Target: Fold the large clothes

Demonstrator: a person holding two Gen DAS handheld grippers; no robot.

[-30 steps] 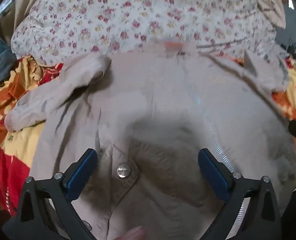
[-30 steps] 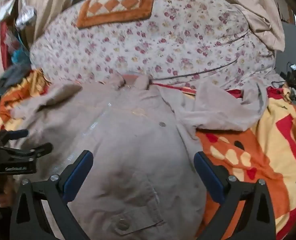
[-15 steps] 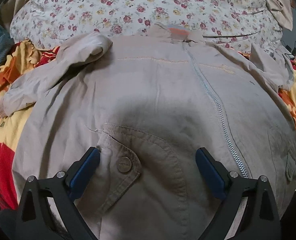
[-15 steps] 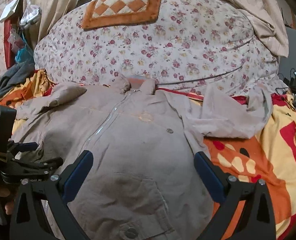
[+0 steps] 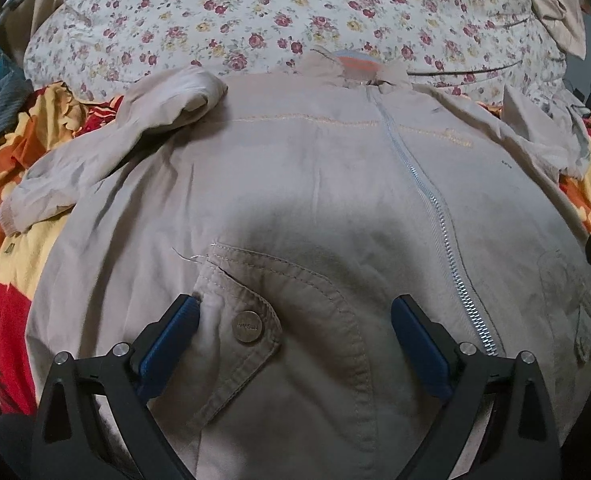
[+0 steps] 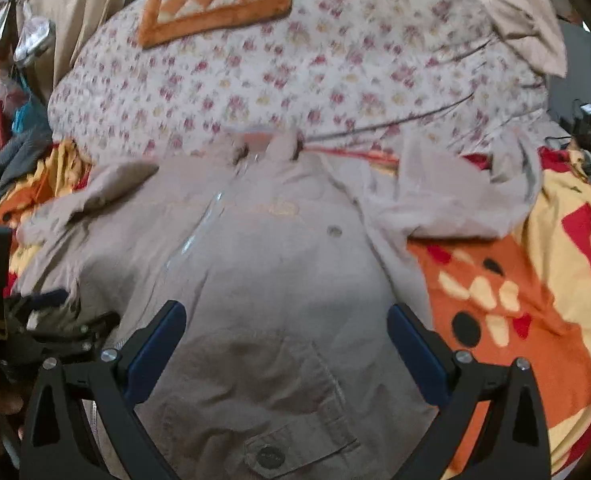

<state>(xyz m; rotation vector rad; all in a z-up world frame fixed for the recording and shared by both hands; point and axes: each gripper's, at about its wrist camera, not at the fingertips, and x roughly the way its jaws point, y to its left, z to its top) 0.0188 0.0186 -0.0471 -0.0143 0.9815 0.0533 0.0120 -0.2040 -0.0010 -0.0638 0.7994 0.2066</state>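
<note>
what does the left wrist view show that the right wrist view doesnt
Only the left wrist view: the left tongs open over a buttoned pocket flap with a round metal snap, and the silver zipper in sharp detail.

Only the right wrist view: the right tongs open, the orange checkered mat on the floral quilt, the jacket's spread right-hand sleeve, and the left tool at the frame's left edge.

Both: the beige zip-up jacket lying front up on the orange, red and yellow blanket, below the floral quilt.
</note>
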